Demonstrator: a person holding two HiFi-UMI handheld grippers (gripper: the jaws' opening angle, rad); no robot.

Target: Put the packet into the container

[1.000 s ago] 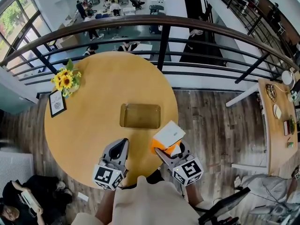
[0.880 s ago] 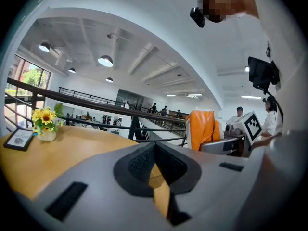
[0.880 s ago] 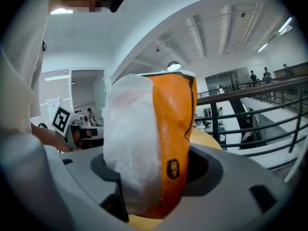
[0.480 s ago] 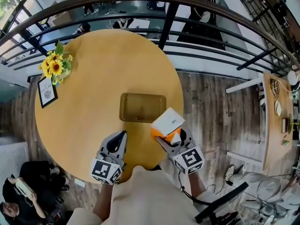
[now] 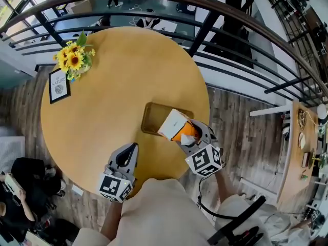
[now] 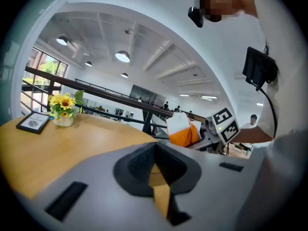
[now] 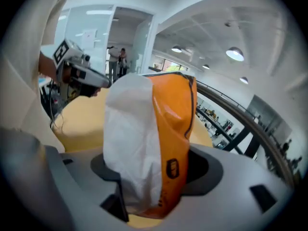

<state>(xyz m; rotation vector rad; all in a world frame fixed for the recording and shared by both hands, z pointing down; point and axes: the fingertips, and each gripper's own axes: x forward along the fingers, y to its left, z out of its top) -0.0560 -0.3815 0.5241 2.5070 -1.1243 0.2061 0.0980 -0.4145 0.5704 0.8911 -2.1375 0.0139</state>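
A white and orange packet (image 5: 173, 124) stands between the jaws of my right gripper (image 5: 187, 133), which is shut on it. The packet hangs over the right end of the shallow brown container (image 5: 152, 118) on the round wooden table (image 5: 113, 81). In the right gripper view the packet (image 7: 147, 138) fills the middle, pressed on both sides by the pads. My left gripper (image 5: 132, 150) hovers at the table's near edge, left of the container, shut and holding nothing. The left gripper view shows the packet (image 6: 182, 131) off to the right.
A vase of sunflowers (image 5: 74, 59) and a small framed card (image 5: 59, 85) sit at the table's far left. A dark metal railing (image 5: 205, 32) curves round the far side. Wooden floor (image 5: 233, 122) lies right of the table.
My right gripper has carried the packet forward and left, from the table's near edge to above the container's right end. The left gripper has stayed in place.
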